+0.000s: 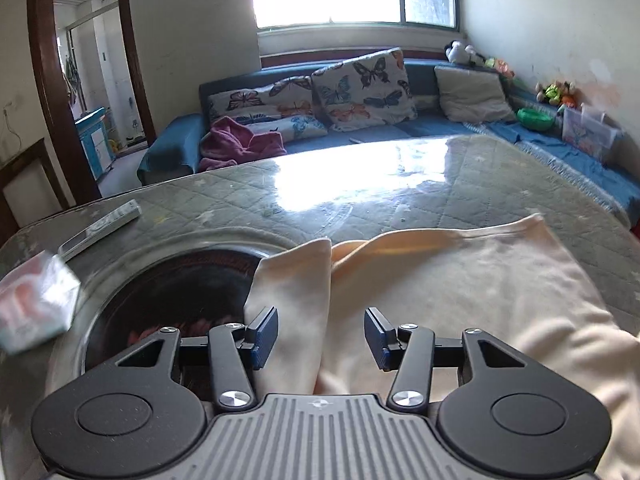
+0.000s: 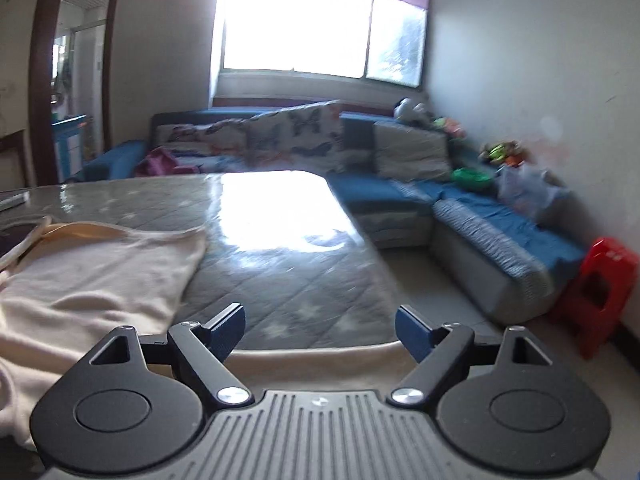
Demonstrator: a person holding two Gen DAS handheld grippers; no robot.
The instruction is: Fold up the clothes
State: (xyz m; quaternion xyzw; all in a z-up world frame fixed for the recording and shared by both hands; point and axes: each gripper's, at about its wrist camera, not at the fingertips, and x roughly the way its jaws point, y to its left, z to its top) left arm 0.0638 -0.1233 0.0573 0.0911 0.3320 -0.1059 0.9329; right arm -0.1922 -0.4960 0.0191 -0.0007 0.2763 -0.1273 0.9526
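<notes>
The cream garment (image 1: pixel 460 296) is spread flat on the quilted table (image 1: pixel 360 184), a sleeve (image 1: pixel 292 304) laid inward beside the body, presumably as a first fold. The left gripper (image 1: pixel 321 338) is held over that sleeve with jaws parted and nothing pinched. The right gripper (image 2: pixel 320 332) is held wide open and empty over bare table beside the garment's edge.

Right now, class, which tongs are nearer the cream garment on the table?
Left. The left tongs hover open directly over the cream garment, cloth showing between the jaws. The right tongs sit off its right edge, over the bare table.
</notes>
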